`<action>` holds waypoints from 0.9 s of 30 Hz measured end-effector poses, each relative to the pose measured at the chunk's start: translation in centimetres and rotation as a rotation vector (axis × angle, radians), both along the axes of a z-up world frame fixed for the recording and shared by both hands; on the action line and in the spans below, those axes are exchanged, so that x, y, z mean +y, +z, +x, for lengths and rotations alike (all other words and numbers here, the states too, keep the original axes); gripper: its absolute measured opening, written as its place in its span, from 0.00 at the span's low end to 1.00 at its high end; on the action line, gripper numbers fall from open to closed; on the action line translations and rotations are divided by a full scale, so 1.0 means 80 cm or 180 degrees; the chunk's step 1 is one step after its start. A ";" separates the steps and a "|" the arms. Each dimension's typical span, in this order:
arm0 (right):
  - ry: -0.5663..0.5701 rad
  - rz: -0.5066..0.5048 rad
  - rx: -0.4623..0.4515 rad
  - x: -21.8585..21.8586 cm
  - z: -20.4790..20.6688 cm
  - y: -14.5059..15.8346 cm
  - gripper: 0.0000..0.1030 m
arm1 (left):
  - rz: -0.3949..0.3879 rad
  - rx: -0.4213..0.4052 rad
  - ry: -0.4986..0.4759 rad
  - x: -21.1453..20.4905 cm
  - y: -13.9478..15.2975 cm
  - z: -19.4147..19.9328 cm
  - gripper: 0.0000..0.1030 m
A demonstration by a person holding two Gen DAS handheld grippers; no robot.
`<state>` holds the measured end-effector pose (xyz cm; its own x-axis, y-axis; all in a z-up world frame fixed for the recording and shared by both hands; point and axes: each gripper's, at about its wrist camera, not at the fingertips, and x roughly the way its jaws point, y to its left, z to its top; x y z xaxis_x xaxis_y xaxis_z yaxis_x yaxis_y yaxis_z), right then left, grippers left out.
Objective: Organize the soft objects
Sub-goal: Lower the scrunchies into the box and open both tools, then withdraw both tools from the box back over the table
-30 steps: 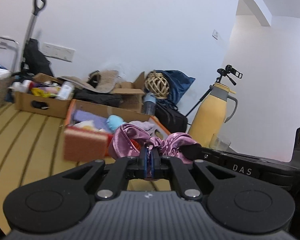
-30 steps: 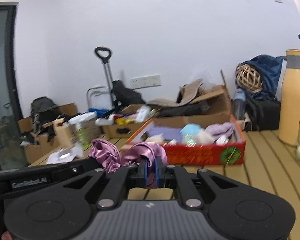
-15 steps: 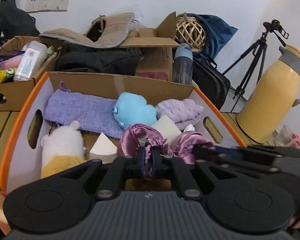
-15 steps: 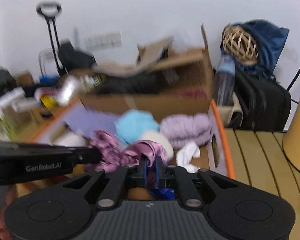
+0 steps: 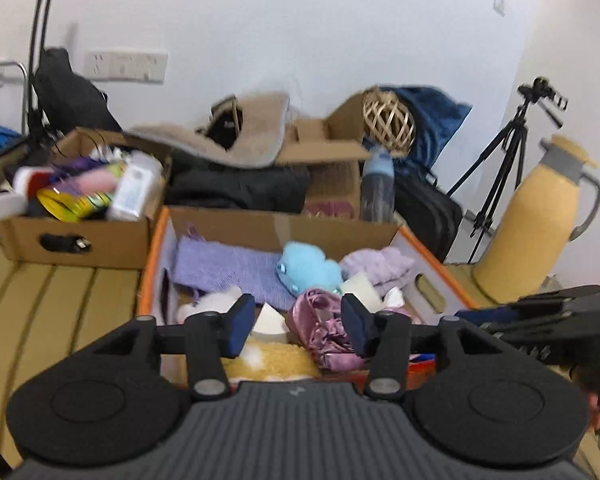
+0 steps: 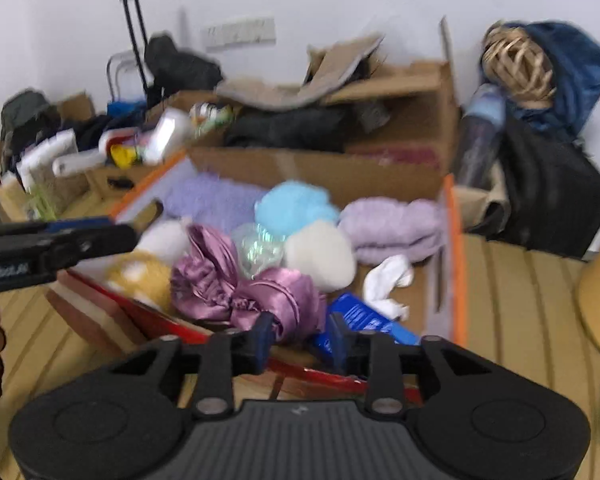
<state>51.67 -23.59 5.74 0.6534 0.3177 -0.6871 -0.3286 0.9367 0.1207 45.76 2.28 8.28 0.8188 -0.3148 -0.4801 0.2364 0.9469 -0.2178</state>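
A shiny purple satin cloth (image 6: 244, 292) lies in the orange-rimmed cardboard box (image 6: 454, 248), near its front edge; it also shows in the left wrist view (image 5: 324, 328). My left gripper (image 5: 298, 326) is open, its pads apart above the cloth. My right gripper (image 6: 300, 338) is open, just in front of the cloth. The box (image 5: 156, 240) also holds a blue plush (image 6: 296, 206), a lilac towel (image 6: 392, 228), a purple knit cloth (image 5: 228, 264), a cream sponge (image 6: 320, 256) and a yellow-white plush (image 6: 140, 276).
A cardboard box of bottles (image 5: 80, 200) stands left of the soft-object box. A larger box with dark clothes (image 5: 236, 184) is behind. A yellow thermos (image 5: 540, 216) stands at the right on the slatted table. A tripod (image 5: 508, 152) and black bag (image 6: 548, 196) stand behind.
Both grippers have opened and let go of the purple satin cloth, which now lies in the box. Both have drawn back a little from it.
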 end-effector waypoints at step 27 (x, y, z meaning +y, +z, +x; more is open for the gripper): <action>-0.0112 0.0368 -0.1540 -0.017 -0.524 0.079 0.88 | 0.0296 -0.1058 0.0796 0.068 0.030 -0.506 1.00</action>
